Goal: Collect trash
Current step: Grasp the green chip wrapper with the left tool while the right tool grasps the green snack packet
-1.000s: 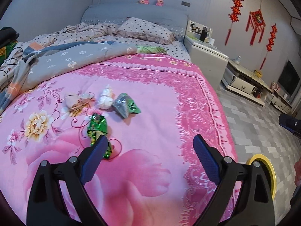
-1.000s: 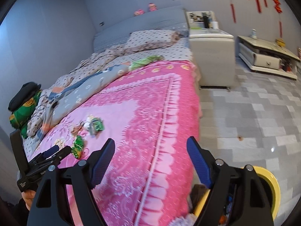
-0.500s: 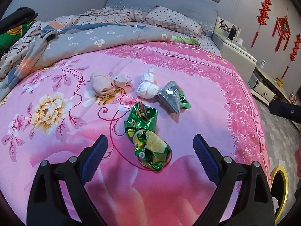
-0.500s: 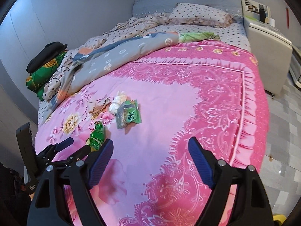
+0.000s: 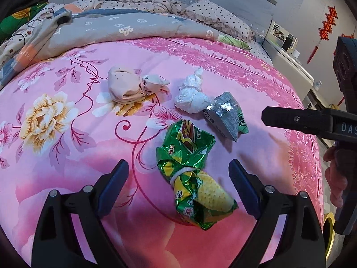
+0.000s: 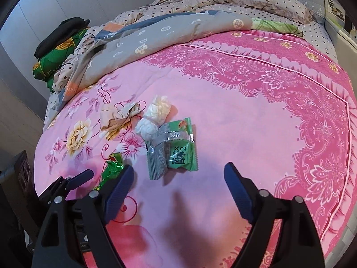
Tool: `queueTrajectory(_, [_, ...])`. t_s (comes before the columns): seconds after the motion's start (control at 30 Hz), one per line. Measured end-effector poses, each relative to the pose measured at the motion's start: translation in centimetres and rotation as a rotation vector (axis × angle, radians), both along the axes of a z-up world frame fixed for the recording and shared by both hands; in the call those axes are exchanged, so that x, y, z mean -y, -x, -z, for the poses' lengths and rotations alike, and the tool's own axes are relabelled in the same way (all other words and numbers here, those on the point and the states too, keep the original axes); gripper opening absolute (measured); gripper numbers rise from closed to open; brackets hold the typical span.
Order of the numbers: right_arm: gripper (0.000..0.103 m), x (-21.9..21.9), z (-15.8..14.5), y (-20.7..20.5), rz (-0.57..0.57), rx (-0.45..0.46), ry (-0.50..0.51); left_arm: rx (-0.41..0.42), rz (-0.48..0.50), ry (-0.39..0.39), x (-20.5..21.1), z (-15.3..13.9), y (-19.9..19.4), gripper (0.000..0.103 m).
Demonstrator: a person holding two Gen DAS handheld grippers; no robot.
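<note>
Both tongs hang over the pink bedspread [image 6: 256, 116] with their jaws spread wide and nothing between the pads: our left tongs [image 5: 178, 179] and our right tongs [image 6: 178, 183], whose jaws have just been opening. Neither holds anything yet.

We go from the bed down to the scraps. All the trash lies in one loose cluster on the flowered part of the bed, well in from the right edge and short of the rumpled grey quilt [image 5: 125, 29] toward the head.

The green snack bag [image 5: 194, 178] is the biggest piece and the one our left tongs are lined up on. It sits straight ahead in the gap between the left jaws, its long axis running away from us and slanting a little, so the jaws would close across its narrow waist.

The silver-and-green wrapper [image 6: 171, 149] lies just ahead of our right tongs, slightly toward the left jaw, its long side roughly crosswise to them. Our right hand looks the nearer one for it.

Beyond these, the white tissue wad [image 5: 191, 93] touches the wrapper, and the beige cloth bundle [image 5: 131, 87] lies apart, nearer the left edge.

Open bedspread surrounds the cluster, though we judge the two tongs close enough together to risk crowding each other.
</note>
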State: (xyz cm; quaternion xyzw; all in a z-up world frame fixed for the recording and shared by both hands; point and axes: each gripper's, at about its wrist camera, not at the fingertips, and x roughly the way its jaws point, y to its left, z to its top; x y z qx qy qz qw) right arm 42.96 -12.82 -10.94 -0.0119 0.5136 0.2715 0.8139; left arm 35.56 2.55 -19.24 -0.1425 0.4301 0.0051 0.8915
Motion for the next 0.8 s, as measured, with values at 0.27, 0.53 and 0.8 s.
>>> queueTrajectory(0.27, [0.08, -2.2, 2.8, -2.4, -0.011, -0.041, 0.061, -0.005, -0.006, 0.043, -0.1, 1.3, -0.4, 0.078])
queueTrajectory(0.53, [0.079, -3.6, 4.7, -3.6, -0.005, -0.05, 0.09, 0.026, -0.02, 0.066, -0.4, 1.6, -0.1, 0.059])
queueTrajectory(0.8, [0.067, -4.0, 4.9, -3.5, -0.011, -0.036, 0.097, 0.03, -0.031, 0.085, -0.8, 1.9, 0.1, 0.035])
